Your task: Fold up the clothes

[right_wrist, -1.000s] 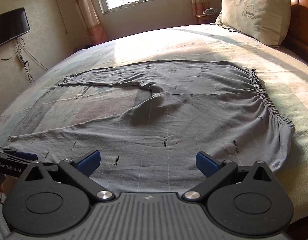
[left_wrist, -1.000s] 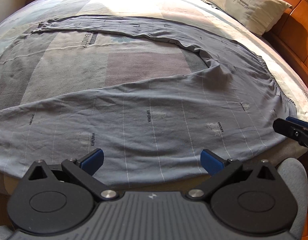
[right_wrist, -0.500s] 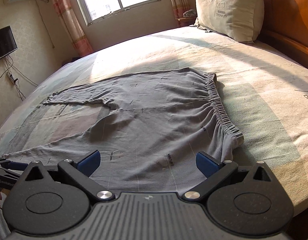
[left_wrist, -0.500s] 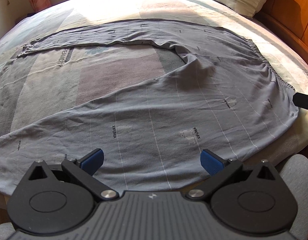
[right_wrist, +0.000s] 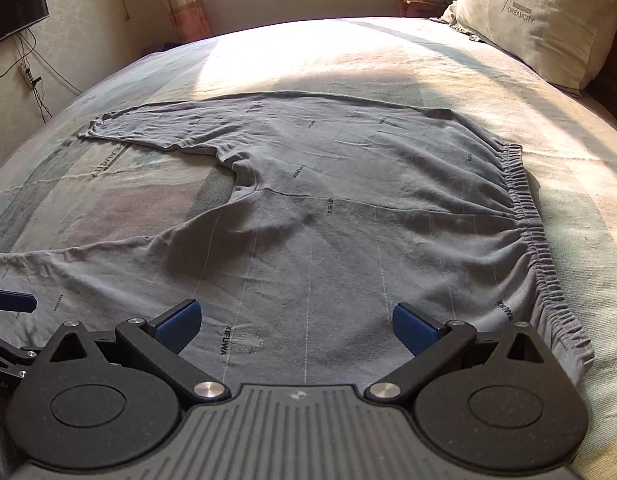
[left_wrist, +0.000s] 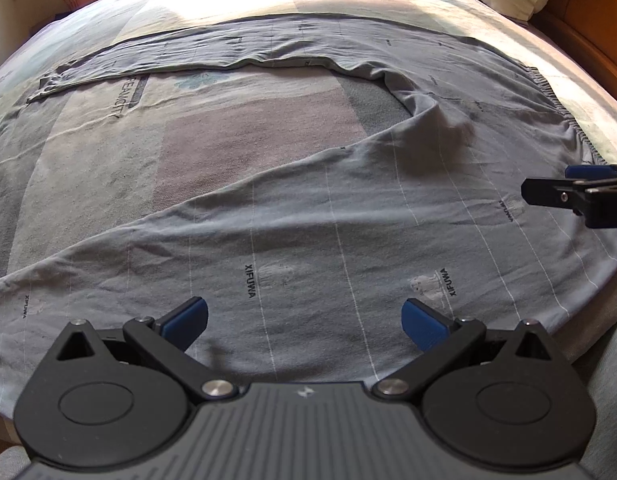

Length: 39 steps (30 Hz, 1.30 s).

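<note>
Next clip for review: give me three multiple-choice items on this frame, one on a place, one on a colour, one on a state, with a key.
1. Where is the pillow?
A. far right of the bed
B. on the trousers
C. on the floor

2. What colour are the trousers?
A. red
B. grey
C. white

3. How do the jaws of the left gripper stand?
A. shut on cloth
B. wide open, empty
C. out of view

Key: 1 A, it leans by the headboard; 2 B, grey cloth with thin pale lines; 3 B, blue pads stand apart above the cloth.
</note>
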Each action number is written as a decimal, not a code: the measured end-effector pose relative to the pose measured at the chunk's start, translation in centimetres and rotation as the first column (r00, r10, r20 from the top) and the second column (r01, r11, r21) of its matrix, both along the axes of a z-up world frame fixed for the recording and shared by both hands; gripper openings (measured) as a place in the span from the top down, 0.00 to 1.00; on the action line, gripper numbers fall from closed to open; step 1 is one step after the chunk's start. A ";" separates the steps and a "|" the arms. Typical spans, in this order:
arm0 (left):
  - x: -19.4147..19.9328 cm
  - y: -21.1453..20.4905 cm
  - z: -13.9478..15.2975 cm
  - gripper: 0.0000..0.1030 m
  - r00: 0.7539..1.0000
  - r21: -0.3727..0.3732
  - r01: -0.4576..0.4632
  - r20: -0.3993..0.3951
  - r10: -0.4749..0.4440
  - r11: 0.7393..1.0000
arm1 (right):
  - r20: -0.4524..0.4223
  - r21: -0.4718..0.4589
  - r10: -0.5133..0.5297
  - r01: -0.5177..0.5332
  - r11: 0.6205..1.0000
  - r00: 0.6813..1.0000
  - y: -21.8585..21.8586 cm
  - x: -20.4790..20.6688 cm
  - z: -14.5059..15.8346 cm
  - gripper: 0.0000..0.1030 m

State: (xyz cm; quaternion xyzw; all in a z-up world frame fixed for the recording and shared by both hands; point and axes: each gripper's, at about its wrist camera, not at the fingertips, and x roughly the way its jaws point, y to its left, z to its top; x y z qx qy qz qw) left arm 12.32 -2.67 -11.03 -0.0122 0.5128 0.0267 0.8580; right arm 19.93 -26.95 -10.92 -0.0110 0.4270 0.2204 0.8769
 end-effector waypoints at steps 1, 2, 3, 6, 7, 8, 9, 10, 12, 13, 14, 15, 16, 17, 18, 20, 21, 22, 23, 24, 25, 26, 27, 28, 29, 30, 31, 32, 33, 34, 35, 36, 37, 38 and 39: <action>-0.1 0.1 -0.3 0.01 1.000 -0.007 -0.001 -0.008 0.001 1.000 | -0.015 -0.016 -0.006 0.006 1.000 1.000 0.0 0.0 -0.7 0.00; -0.2 0.3 -0.5 0.01 1.000 -0.013 0.000 -0.003 0.000 1.000 | 0.003 -0.025 -0.003 0.003 1.000 1.000 -0.1 -0.5 -1.1 0.00; -0.3 0.3 -0.6 0.01 1.000 -0.017 0.001 0.005 -0.001 1.000 | 0.021 -0.035 -0.001 0.001 0.999 1.000 -0.1 -1.0 -1.5 0.00; -0.6 0.5 -0.6 0.01 1.000 -0.022 0.006 0.017 -0.005 1.000 | 0.069 -0.088 0.016 -0.010 0.996 0.998 0.2 -2.2 -2.1 0.00; -0.7 0.5 -0.5 0.01 1.000 -0.021 0.006 0.015 -0.006 1.000 | 0.082 -0.099 0.018 -0.010 0.995 0.996 0.3 -2.6 -2.2 0.00; -0.8 0.4 -0.5 0.01 1.000 -0.021 0.007 0.012 -0.007 1.000 | 0.092 -0.103 0.016 -0.006 0.995 0.996 0.3 -2.8 -2.2 0.00; -0.9 0.4 -0.3 0.01 1.000 -0.022 0.009 0.009 -0.008 1.000 | 0.092 -0.094 0.008 0.001 0.996 0.996 0.1 -2.6 -2.2 0.00; -1.1 0.4 -0.2 0.01 1.000 -0.025 0.011 0.006 -0.010 1.000 | 0.094 -0.095 0.012 -0.003 0.995 0.996 0.1 -2.7 -2.1 0.00; -1.4 0.6 0.4 0.01 1.000 -0.037 0.014 0.027 -0.013 0.999 | 0.099 -0.099 0.022 -0.012 0.995 0.995 0.0 -2.8 -2.1 0.00; -1.6 0.7 0.7 0.01 0.999 -0.044 0.016 0.041 -0.014 0.999 | 0.102 -0.101 0.027 -0.016 0.995 0.994 -0.1 -2.9 -2.1 0.00; -1.6 0.8 0.9 0.01 0.999 -0.045 0.012 0.049 -0.009 0.999 | 0.105 -0.101 0.027 -0.017 0.995 0.994 -0.1 -3.0 -2.1 0.00; -1.4 0.9 0.9 0.01 0.998 -0.044 0.005 0.056 -0.002 0.999 | 0.108 -0.102 0.028 -0.016 0.995 0.994 -0.1 -3.0 -2.1 0.00; -1.3 1.1 1.0 0.01 0.998 -0.042 -0.002 0.062 0.004 0.999 | 0.111 -0.103 0.027 -0.015 0.995 0.993 -0.1 -3.1 -2.1 0.00; -1.2 1.3 0.8 0.01 0.998 -0.044 -0.013 0.056 0.015 0.999 | 0.113 -0.104 0.026 -0.014 0.995 0.993 -0.1 -3.2 -2.1 0.00; -1.1 1.6 0.4 0.01 0.999 -0.047 -0.026 0.043 0.028 0.999 | 0.111 -0.105 0.026 -0.014 0.994 0.993 -0.1 -3.2 -2.1 0.00; -1.3 2.1 -0.6 0.01 0.999 -0.063 -0.039 0.029 0.041 0.997 | 0.096 -0.109 0.029 -0.018 0.994 0.995 -0.3 -3.2 -1.9 0.00; -1.5 2.1 -0.7 0.01 0.999 -0.062 -0.032 0.042 0.035 0.998 | 0.087 -0.110 0.035 -0.026 0.994 0.996 -0.4 -3.3 -1.8 0.00; -1.7 2.1 -0.7 0.01 0.998 -0.058 -0.025 0.050 0.028 0.998 | 0.079 -0.112 0.041 -0.032 0.993 0.996 -0.6 -3.4 -1.6 0.00; -1.8 2.1 -0.7 0.01 0.998 -0.054 -0.018 0.059 0.021 0.998 | 0.073 -0.113 0.044 -0.036 0.993 0.996 -0.9 -3.5 -1.6 0.00; -1.9 2.0 -0.8 0.01 0.998 -0.051 -0.014 0.063 0.018 0.999 | 0.069 -0.115 0.040 -0.032 0.993 0.997 -1.3 -3.7 -1.5 0.00; -1.9 2.0 -0.8 0.01 0.998 -0.048 -0.012 0.065 0.015 0.999 | 0.065 -0.116 0.035 -0.027 0.993 0.997 -1.6 -3.8 -1.5 0.00; -1.9 1.9 -0.8 0.01 0.998 -0.045 -0.010 0.067 0.013 0.999 | 0.062 -0.113 0.026 -0.018 0.993 0.998 -2.1 -4.0 -1.5 0.00; -1.9 1.9 -0.8 0.01 0.998 -0.041 -0.008 0.069 0.011 0.999 | 0.061 -0.108 0.015 -0.009 0.994 0.998 -2.6 -4.2 -1.6 0.00; -1.9 1.8 -0.8 0.01 0.998 -0.037 -0.007 0.070 0.009 0.999 | 0.057 -0.103 0.004 0.002 0.995 0.998 -3.1 -4.3 -1.6 0.00; -1.9 1.7 -0.8 0.01 0.998 -0.033 -0.007 0.069 0.009 0.999 | 0.049 -0.096 -0.014 0.018 0.995 0.999 -3.7 -4.4 -1.6 0.00; -1.9 1.6 -0.8 0.01 0.998 -0.030 -0.008 0.067 0.010 1.000 | 0.045 -0.083 -0.033 0.036 0.996 0.998 -4.2 -4.5 -1.4 0.00; -1.8 1.6 -0.8 0.01 0.998 -0.026 -0.009 0.065 0.010 1.000 | 0.038 -0.065 -0.049 0.051 0.997 0.998 -4.6 -4.5 -1.3 0.00; -1.8 1.5 -0.8 0.01 0.998 -0.024 -0.009 0.064 0.011 1.000 | 0.029 -0.034 -0.068 0.069 0.997 0.997 -5.0 -4.3 -0.9 0.00; -1.8 1.5 -0.8 0.01 0.998 -0.022 -0.009 0.063 0.011 1.000 | 0.023 -0.002 -0.087 0.087 0.996 0.996 -5.5 -4.2 -0.5 0.00; -1.8 1.4 -0.8 0.01 0.998 -0.020 -0.010 0.062 0.011 1.000 | 0.030 0.035 -0.106 0.105 0.994 0.994 -5.8 -3.9 -0.1 0.00; -1.9 1.4 -0.7 0.01 0.998 -0.021 -0.010 0.061 0.011 1.000 | 0.041 0.069 -0.121 0.118 0.991 0.992 -6.0 -3.6 0.5 0.00; -1.9 1.5 -0.7 0.01 0.998 -0.022 -0.010 0.059 0.011 1.000 | 0.051 0.099 -0.127 0.122 0.988 0.991 -6.0 -3.2 1.0 0.00; -1.9 1.5 -0.5 0.01 0.998 -0.025 -0.011 0.058 0.012 1.000 | 0.061 0.119 -0.121 0.113 0.986 0.991 -5.7 -2.8 1.5 0.00; -2.0 1.6 -0.3 0.01 0.998 -0.029 -0.012 0.056 0.014 1.000 | 0.070 0.140 -0.115 0.105 0.985 0.991 -5.3 -2.4 2.0 0.00; -2.1 1.7 -0.2 0.01 0.998 -0.033 -0.013 0.055 0.015 0.999 | 0.079 0.158 -0.107 0.094 0.983 0.991 -5.0 -2.0 2.4 0.00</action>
